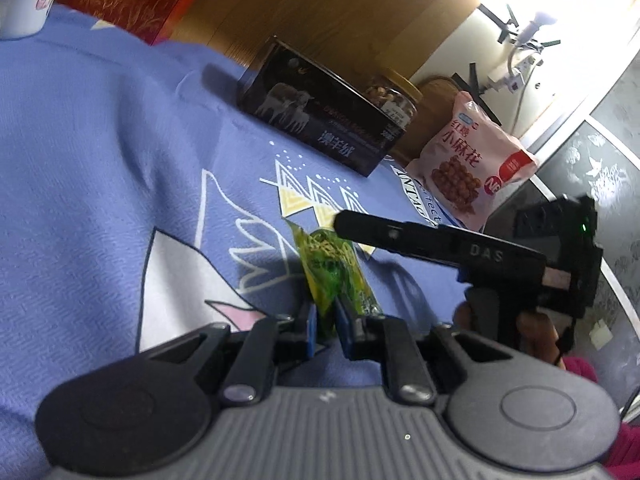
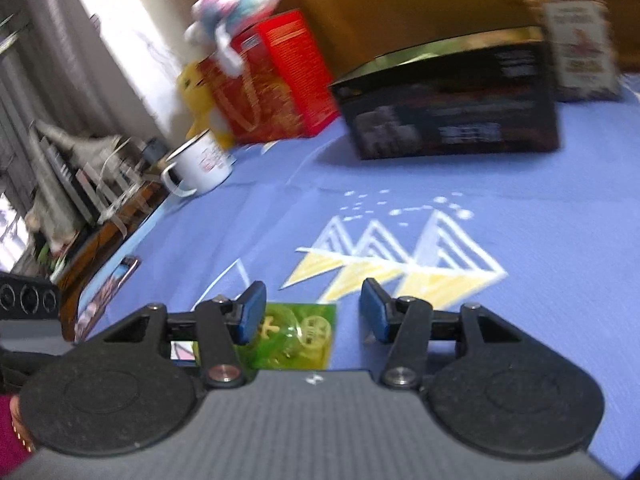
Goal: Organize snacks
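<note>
A green snack packet sticks up between the blue pads of my left gripper, which is shut on its lower end above the blue patterned cloth. My right gripper reaches in from the right, its black finger just beyond the packet's top. In the right wrist view the green packet shows low between the jaws, close to the left pad. The right gripper stands open and its pads are not pressing on the packet.
At the back of the cloth are a black box with sheep on it, a jar of nuts and a pink snack bag. A red box, a white mug and plush toys stand far left.
</note>
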